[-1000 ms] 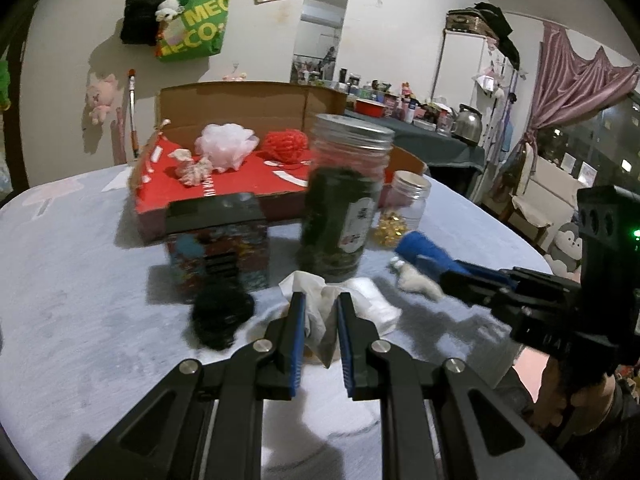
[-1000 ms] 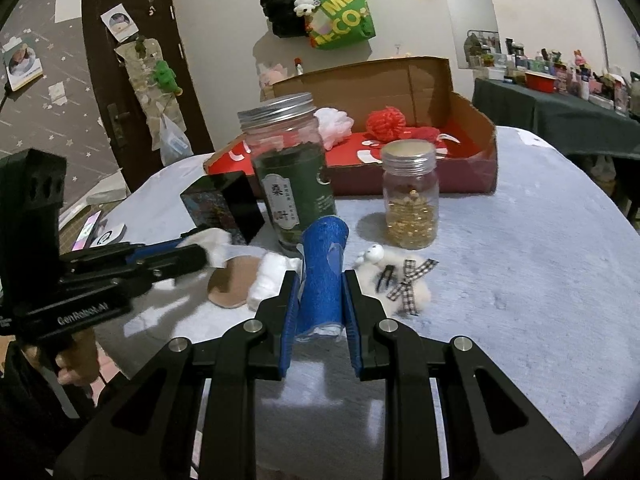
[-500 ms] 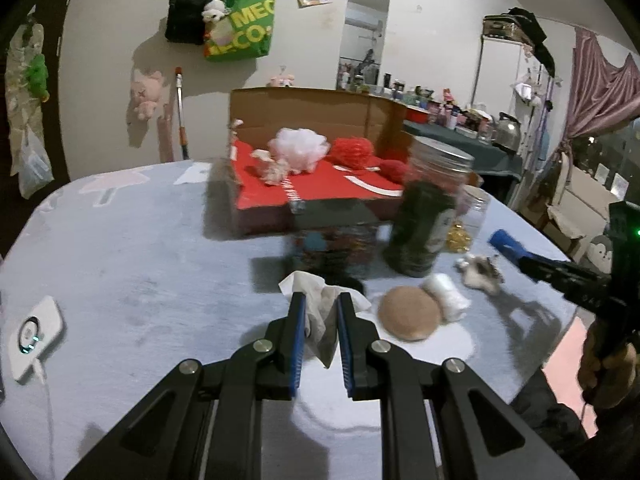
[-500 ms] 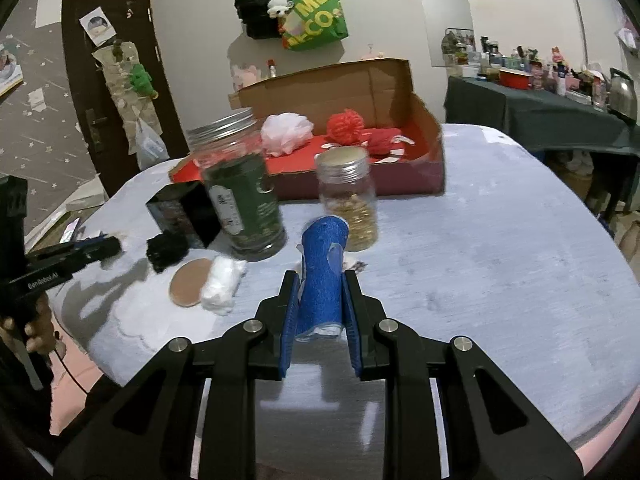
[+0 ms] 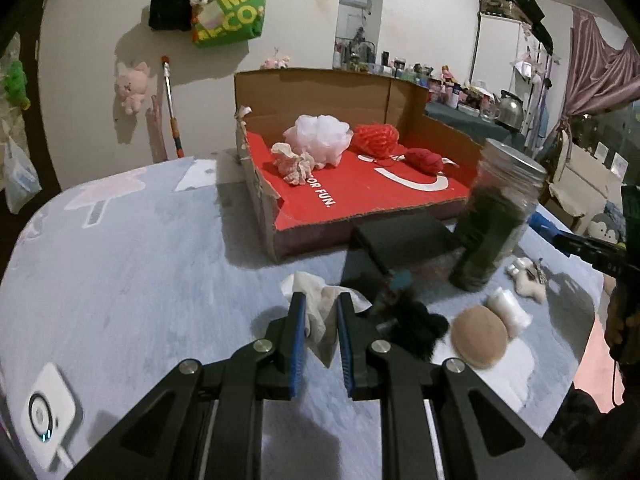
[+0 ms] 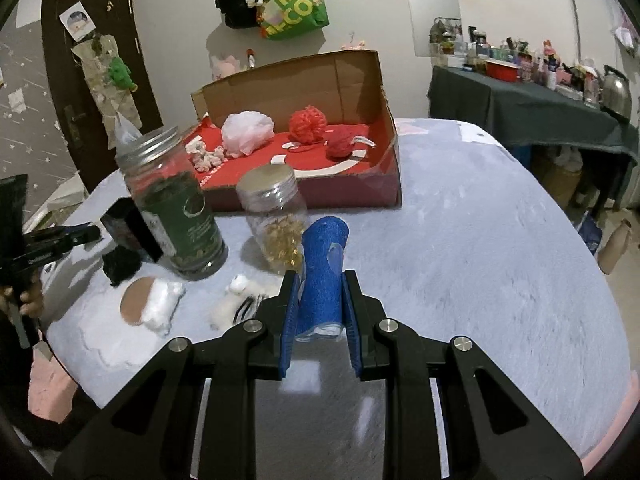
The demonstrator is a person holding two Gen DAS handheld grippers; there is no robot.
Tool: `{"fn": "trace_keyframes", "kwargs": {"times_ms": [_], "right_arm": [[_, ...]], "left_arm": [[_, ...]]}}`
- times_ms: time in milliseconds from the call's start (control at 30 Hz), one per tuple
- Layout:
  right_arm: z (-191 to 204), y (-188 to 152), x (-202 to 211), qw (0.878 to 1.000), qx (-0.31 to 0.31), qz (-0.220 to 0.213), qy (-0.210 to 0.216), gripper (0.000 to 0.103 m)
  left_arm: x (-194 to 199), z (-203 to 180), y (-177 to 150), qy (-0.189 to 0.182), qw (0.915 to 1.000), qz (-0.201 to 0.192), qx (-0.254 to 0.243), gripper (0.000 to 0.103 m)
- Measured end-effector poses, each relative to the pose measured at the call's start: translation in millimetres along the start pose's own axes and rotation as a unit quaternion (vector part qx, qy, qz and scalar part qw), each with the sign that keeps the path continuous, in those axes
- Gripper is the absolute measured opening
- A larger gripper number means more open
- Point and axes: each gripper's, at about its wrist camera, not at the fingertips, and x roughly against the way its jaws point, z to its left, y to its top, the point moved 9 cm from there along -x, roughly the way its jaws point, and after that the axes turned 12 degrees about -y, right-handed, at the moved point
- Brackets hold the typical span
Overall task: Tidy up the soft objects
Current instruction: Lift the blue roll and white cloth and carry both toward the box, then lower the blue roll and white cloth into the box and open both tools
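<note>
Left claw (image 5: 321,322) clamped on a crumpled white tissue wad (image 5: 320,312), held above the counter (image 5: 132,264) with its pale blue fleece cover. Right claw (image 6: 319,304) clamped on a blue foam roll (image 6: 322,272), standing upright between the pads.

Open cardboard box with red floor (image 5: 360,188) sits at the far side of the counter; inside: white mesh pouf (image 5: 320,138), red yarn ball (image 5: 376,138), second red knit lump (image 5: 426,160), pink-white scrunchie (image 5: 294,162).

Between the claws and the box: tall dark-filled jar with metal lid (image 6: 172,204), small clear jar with gold bits (image 6: 276,220), black rectangular box (image 5: 400,236). Near the counter's front edge: black fuzzy pom (image 5: 416,326), tan round pad (image 5: 480,336) touching a white cotton roll (image 5: 508,308), small white plush with a bow (image 6: 236,304).
</note>
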Motion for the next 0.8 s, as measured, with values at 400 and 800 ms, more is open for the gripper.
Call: {"fn": "trace_keyframes", "kwargs": {"times_ms": [400,800], "right_arm": [[-2.8,44.0,-25.3,0.998,0.048,0.003,0.029,0.021],[11.9,101.4,-65.8,0.997,0.063,0.016,0.031,0.021]], "left_arm": [[-9.1,11.2,43.5,-0.037,0.9989,0.001,-0.029,0.016],[-44.7,10.6,89.2,-0.032,0.9987,0.023,-0.032,0.016]]}}
